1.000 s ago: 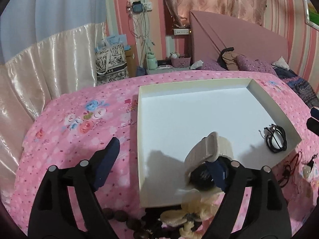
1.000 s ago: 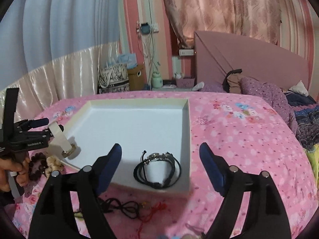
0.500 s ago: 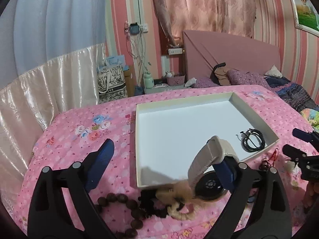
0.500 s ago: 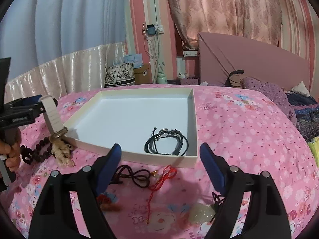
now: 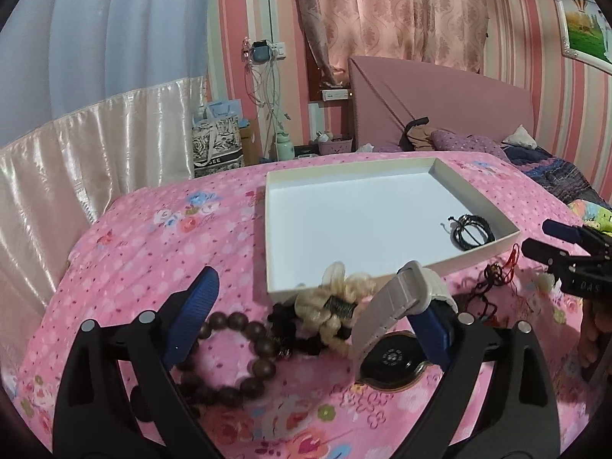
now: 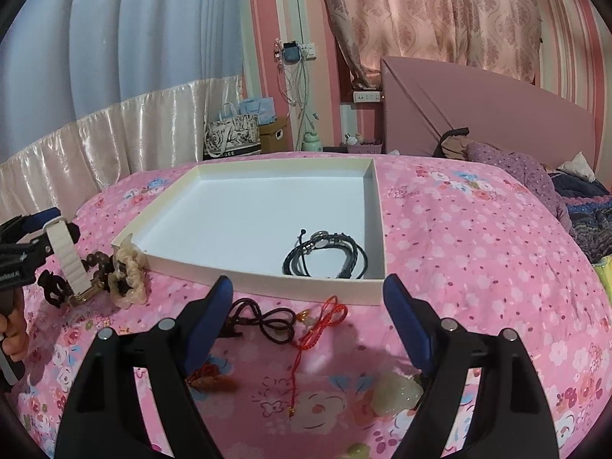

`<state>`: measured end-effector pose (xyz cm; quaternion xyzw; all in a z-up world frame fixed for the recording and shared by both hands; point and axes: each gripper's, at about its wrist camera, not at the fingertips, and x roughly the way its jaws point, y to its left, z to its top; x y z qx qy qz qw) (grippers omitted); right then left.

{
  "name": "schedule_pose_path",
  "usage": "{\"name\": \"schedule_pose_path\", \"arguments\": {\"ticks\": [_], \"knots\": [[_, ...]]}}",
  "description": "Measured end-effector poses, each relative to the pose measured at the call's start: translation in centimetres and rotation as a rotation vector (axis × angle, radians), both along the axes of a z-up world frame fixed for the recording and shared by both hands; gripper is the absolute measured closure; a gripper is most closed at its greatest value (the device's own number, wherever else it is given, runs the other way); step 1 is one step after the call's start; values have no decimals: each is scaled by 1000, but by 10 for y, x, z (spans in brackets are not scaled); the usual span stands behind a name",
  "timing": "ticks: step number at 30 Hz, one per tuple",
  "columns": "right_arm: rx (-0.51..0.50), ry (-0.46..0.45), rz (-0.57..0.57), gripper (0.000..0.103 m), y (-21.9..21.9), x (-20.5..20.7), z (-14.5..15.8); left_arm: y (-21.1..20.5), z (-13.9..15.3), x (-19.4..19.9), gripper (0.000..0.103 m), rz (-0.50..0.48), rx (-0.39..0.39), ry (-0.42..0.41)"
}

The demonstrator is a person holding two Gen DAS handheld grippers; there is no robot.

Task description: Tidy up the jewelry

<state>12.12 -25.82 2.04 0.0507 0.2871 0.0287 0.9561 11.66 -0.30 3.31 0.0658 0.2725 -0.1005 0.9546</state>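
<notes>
The watch [image 5: 397,329] hangs by its pale strap over the left gripper's [image 5: 310,313] right finger, jaws wide apart, dial resting on the bedspread [image 5: 153,237] just outside the white tray's [image 5: 478,264] near edge. Only 1 black cord bracelet [image 6: 325,256] lies inside, at the tray's near right corner. The beads [image 5: 237,355], scrunchie [image 5: 336,302], cords [image 6: 267,319] and pendant [image 6: 397,392] remain outside. The right gripper [image 6: 310,325] hovers spread and empty.
</notes>
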Motion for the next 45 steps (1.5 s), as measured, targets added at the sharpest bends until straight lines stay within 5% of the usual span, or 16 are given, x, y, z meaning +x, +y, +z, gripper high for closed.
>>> {"name": "schedule_pose_path", "arguments": {"ticks": [9,22,45], "knots": [[-10,-7,7,22,10,-10,0,13,-18,-15,10,35,-61,10],[-8,11,5,22,14,-12,-8,8,-39,-17,11,38,-47,32],[-7,10,-19,22,8,-21,-4,9,-41,-13,10,60,-60,38]]}}
